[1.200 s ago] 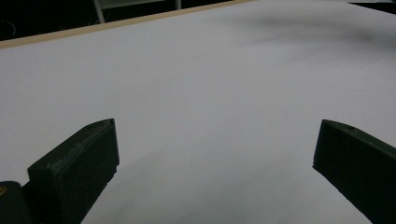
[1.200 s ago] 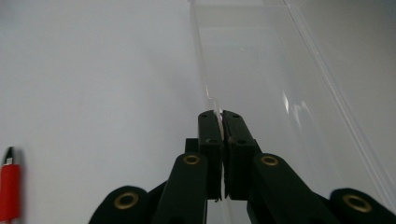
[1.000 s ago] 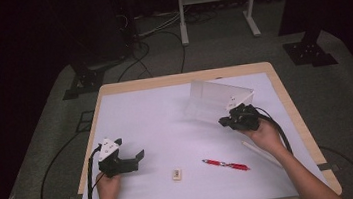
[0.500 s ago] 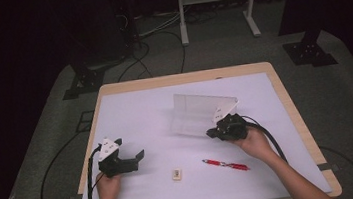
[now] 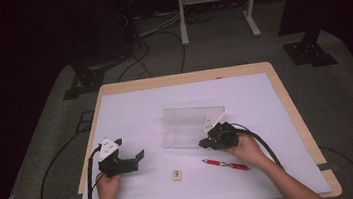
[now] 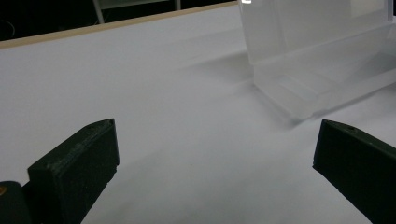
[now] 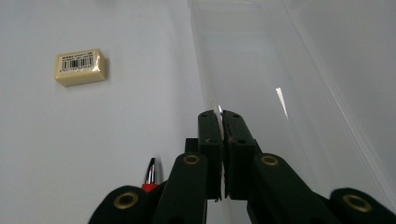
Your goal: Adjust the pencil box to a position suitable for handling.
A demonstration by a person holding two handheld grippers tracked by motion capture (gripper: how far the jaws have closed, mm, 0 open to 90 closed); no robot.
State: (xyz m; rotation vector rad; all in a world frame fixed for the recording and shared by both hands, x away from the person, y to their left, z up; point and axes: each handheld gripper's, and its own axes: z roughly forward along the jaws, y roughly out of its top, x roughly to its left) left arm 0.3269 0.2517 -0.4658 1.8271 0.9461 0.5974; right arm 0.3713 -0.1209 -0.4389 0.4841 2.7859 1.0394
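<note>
Clearly see-through, the plastic box (image 5: 188, 127) has its thin wall clenched in the right claw (image 7: 219, 114).

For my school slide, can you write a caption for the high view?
Right gripper pinches a clear plastic box by its wall, near a red pen and eraser.

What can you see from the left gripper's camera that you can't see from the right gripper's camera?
The left gripper view has the left gripper with its jaws wide apart over bare table, plus the table's wooden edge. The right gripper view has the right gripper shut on the wall of the clear plastic box, a small eraser, and the tip of a red pen. Both share that clear plastic box and the white table cover.
</note>
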